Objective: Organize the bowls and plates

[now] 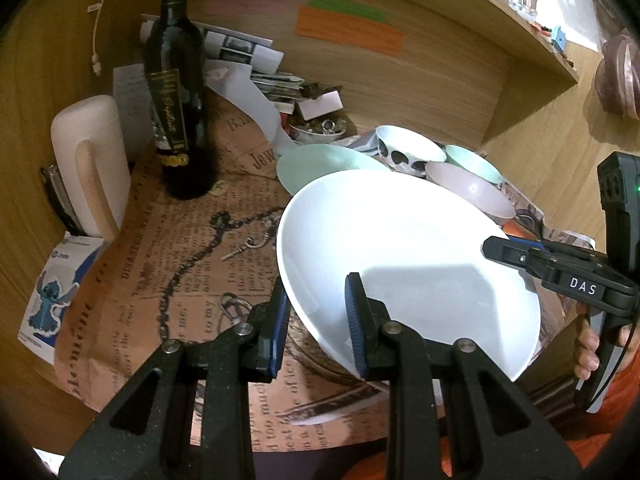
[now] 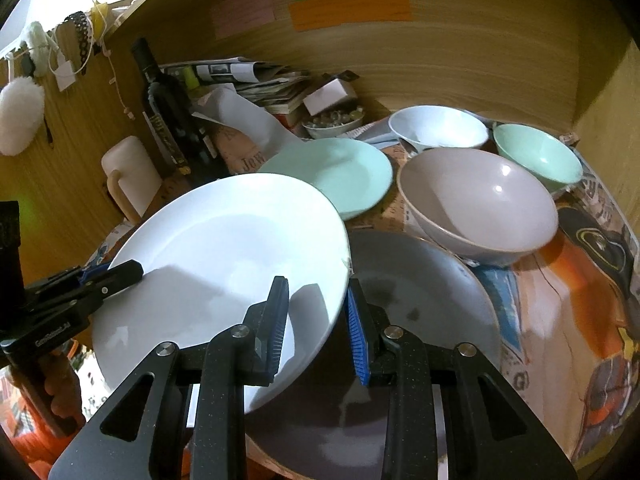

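A large white plate hangs tilted between both grippers. My left gripper is shut on its near-left rim, blue pads on either side. My right gripper is shut on the opposite rim; it also shows at the right of the left wrist view. Under the white plate lies a grey plate. Behind stand a mint plate, a pinkish-grey bowl, a white bowl with dark spots and a mint bowl.
A dark wine bottle and a white jug stand at the left. A small dish of trinkets and stacked papers crowd the back. A wooden wall closes the rear and right. Newspaper-print paper covers the surface.
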Action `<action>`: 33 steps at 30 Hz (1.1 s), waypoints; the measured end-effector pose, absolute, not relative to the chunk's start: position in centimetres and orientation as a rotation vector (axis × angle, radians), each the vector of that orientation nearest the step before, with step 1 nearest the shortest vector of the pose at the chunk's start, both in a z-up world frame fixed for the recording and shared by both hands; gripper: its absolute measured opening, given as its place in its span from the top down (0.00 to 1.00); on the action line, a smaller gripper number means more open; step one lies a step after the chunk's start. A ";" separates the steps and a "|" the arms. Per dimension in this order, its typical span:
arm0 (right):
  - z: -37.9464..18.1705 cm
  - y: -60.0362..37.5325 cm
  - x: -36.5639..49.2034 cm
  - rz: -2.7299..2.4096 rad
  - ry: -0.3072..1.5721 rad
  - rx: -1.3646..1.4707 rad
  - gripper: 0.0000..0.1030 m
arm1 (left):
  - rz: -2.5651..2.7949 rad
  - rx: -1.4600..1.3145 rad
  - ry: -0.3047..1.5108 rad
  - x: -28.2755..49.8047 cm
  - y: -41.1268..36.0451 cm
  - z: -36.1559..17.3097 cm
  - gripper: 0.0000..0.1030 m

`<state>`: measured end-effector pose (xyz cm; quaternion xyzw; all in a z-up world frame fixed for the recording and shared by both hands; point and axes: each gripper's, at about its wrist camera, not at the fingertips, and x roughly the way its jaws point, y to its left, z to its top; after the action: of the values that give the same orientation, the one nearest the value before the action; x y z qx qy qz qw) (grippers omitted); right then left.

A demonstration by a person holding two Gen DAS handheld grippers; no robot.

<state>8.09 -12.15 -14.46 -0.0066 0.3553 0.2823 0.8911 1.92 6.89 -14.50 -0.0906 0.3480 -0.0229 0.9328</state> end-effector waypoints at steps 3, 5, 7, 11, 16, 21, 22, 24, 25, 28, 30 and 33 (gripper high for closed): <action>-14.7 -13.1 8.0 0.579 0.743 -0.012 0.75 | -0.056 -0.186 0.721 2.0 5.9 -14.9 0.74; -15.0 -13.8 8.0 0.572 0.748 -0.012 0.75 | -0.064 -0.189 0.730 2.1 5.3 -15.1 0.74; -15.3 -14.4 7.9 0.564 0.754 -0.010 0.75 | -0.074 -0.192 0.741 2.2 4.7 -15.4 0.74; -16.1 -15.9 7.7 0.545 0.768 0.000 0.75 | -0.093 -0.183 0.766 2.7 3.2 -16.1 0.74; -16.9 -17.5 7.6 0.522 0.782 0.021 0.75 | -0.114 -0.166 0.788 3.3 1.5 -16.7 0.73; -17.5 -18.9 7.7 0.500 0.793 0.045 0.75 | -0.132 -0.149 0.808 4.0 0.2 -17.3 0.73; -17.6 -19.2 7.8 0.496 0.795 0.049 0.75 | -0.134 -0.146 0.812 4.2 -0.1 -17.4 0.73; -17.8 -19.6 7.9 0.489 0.798 0.057 0.75 | -0.137 -0.143 0.819 4.5 -0.5 -17.5 0.73; -17.9 -19.8 7.9 0.487 0.800 0.062 0.75 | -0.139 -0.142 0.823 4.7 -0.7 -17.6 0.73; -18.0 -20.2 8.1 0.481 0.803 0.070 0.75 | -0.144 -0.140 0.831 5.0 -1.1 -17.8 0.73; -18.2 -20.2 8.2 0.479 0.805 0.073 0.75 | -0.145 -0.136 0.836 5.3 -1.2 -17.9 0.73; -18.2 -20.4 8.4 0.479 0.805 0.078 0.75 | -0.144 -0.136 0.841 5.7 -1.3 -18.0 0.72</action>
<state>8.36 -20.36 -18.16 0.0375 0.3877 0.2308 0.8917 5.65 -1.28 -18.04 -0.0658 0.4077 -0.0700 0.9081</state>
